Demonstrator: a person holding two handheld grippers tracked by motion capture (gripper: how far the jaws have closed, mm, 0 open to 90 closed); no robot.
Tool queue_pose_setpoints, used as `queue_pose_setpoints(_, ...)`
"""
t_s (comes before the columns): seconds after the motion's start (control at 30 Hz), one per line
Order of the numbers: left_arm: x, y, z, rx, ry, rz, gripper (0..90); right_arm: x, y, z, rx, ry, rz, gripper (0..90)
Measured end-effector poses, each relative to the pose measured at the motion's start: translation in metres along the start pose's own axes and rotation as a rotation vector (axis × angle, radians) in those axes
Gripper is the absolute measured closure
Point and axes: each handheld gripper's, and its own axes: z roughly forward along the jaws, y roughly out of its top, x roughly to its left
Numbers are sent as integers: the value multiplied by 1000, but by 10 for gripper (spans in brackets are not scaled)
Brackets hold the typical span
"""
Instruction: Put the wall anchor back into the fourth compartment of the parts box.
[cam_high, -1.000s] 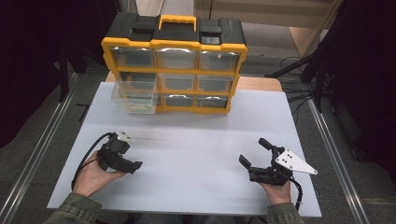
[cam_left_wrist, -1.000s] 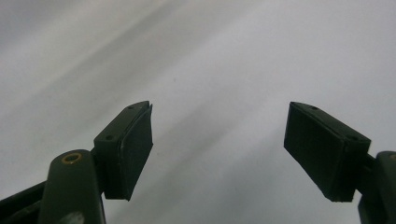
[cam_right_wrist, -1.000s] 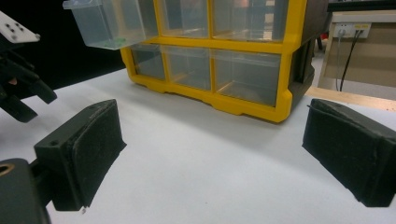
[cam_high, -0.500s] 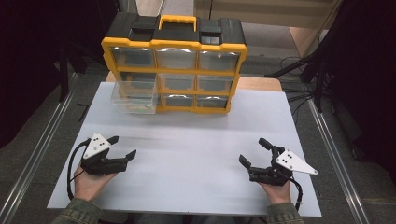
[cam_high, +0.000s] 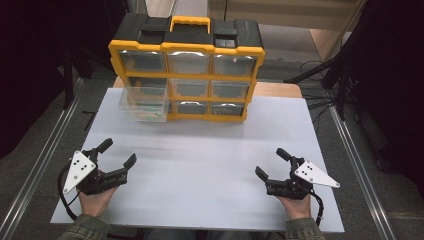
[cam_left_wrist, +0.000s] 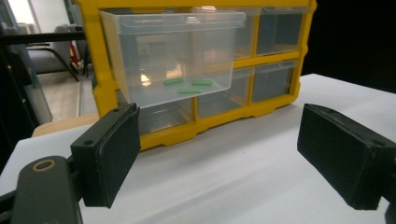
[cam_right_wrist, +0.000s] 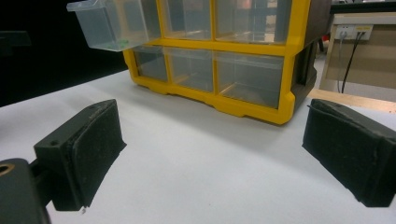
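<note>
A yellow-framed drawer cabinet with a black top and yellow carry handle stands at the far edge of a white surface, its nine clear drawers arranged in three rows of three. One clear drawer — the one at the cabinet's left column, middle row — is pulled well out of the frame and overhangs the surface. Seen from the left gripper view, that drawer holds three small green pieces lying on its floor; what they are cannot be told.

Well in front of the cabinet, toward the person's side, two hand-held tongs rest low over the surface. The left tongs sit in front of the cabinet's left end, held in the person's left hand, a grey three-cornered plate on top and a black cable looping behind. Their jaws stand wide apart and hold nothing; the left gripper view shows the black pads framing the open drawer with bare surface between them.

The right tongs lie in front of the cabinet's right end, gripped by the right hand. They too are spread wide and empty — the right gripper view shows the cabinet's lower right corner between the parted jaws, well apart from them.
</note>
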Motion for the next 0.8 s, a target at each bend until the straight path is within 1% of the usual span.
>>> queue_pose_setpoints(0.03,0,0,0,-2,1,-5,133,0,0,0,2,-1,0,55)
queue_pose_setpoints(0.07,0,0,0,3,9,-2,133,0,0,0,6,-2,2,55)
queue_pose_setpoints(0.1,1,0,0,10,3,-3,133,0,0,0,6,-1,1,55)
queue_pose_setpoints(0.27,0,-1,1,34,-3,-5,133,1,-1,1,6,-1,1,55)
queue_pose_setpoints(0.57,0,-2,1,39,-8,-8,133,0,-1,1,6,-1,0,55)
queue_pose_setpoints(0.67,0,-2,1,45,-15,-14,133,0,-1,1,7,-1,0,55)
queue_pose_setpoints(0.8,-2,-4,2,54,-28,-9,133,0,-1,1,8,-2,0,55)
